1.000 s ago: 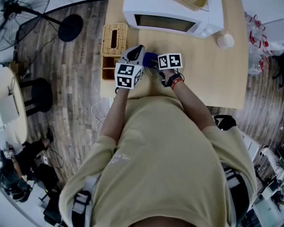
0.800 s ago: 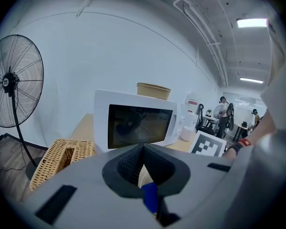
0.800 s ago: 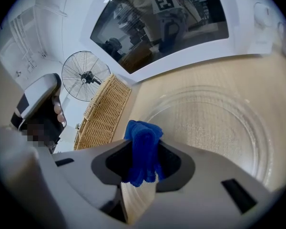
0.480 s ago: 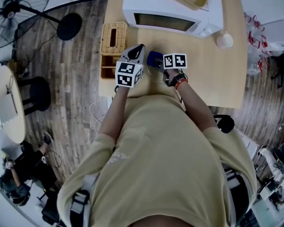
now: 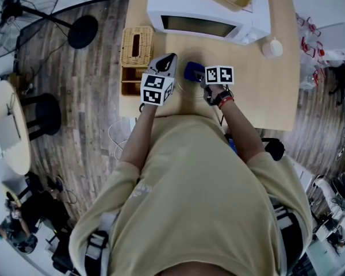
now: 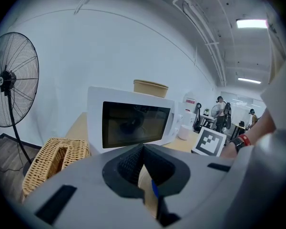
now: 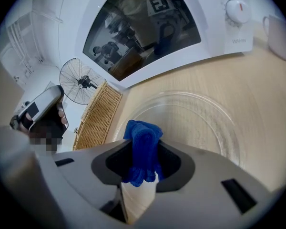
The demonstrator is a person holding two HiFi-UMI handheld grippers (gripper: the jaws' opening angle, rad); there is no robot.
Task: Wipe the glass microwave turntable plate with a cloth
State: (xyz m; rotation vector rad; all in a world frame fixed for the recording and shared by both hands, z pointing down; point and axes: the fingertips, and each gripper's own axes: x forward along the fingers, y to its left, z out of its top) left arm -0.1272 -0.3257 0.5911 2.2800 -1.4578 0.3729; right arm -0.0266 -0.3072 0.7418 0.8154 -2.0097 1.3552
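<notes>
Fingers [image 7: 115, 162] of the right gripper [image 7: 142, 149] clench a blue cloth [image 7: 143, 136] over the glass plate [image 7: 205, 123] for wiping; the left gripper's [image 6: 143, 150] are pressed together, empty.

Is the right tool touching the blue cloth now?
Touching. The right gripper view shows the right tool with both jaws pressed on the blue cloth, which sticks out beyond them.

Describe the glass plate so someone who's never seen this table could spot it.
Find the white microwave at the table's far edge. On the wood in front of its door, right of the wicker box, lies the glass plate. It is the only clear, round thing there, with a blue cloth at its near rim.
</notes>
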